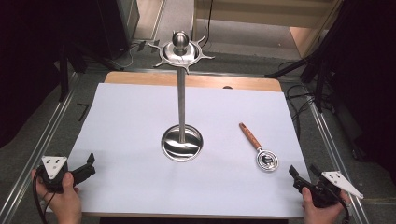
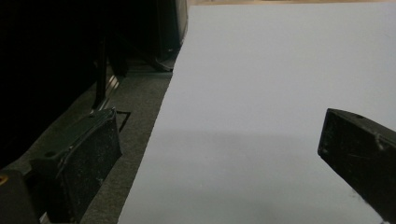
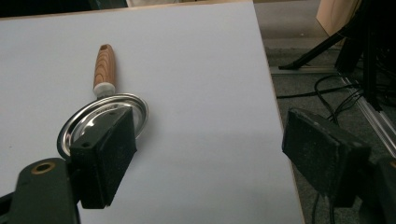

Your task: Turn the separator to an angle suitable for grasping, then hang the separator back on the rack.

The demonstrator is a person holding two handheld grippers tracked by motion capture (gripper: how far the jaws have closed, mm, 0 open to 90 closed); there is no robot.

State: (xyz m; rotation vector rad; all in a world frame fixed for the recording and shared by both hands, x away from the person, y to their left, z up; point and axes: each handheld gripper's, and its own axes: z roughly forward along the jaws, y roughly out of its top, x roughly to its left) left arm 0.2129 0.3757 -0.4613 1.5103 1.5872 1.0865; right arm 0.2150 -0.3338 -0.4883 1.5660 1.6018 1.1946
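A steel utensil stand [image 1: 181,107] rises from a round dish base [image 1: 182,143] at the middle of the white sheet, with a hooked crown [image 1: 181,50] on top. A small round metal strainer [image 1: 266,160] with a wooden handle [image 1: 250,135] lies flat to the right of the stand. My right gripper [image 1: 303,171] is at the near right corner, just short of the strainer, and is open. In the right gripper view the strainer's bowl [image 3: 109,112] lies beyond the left jaw, and the right gripper [image 3: 215,149] holds nothing. My left gripper [image 1: 89,164] rests open at the near left corner; in its own view the left gripper [image 2: 219,154] is empty.
The white sheet [image 1: 140,116] covers a wooden table [image 1: 140,78] framed by metal rails [image 1: 46,135]. Dark tripod legs and cables [image 1: 308,70] stand on the floor at the far right. Grey carpet [image 2: 140,98] borders the sheet's left edge.
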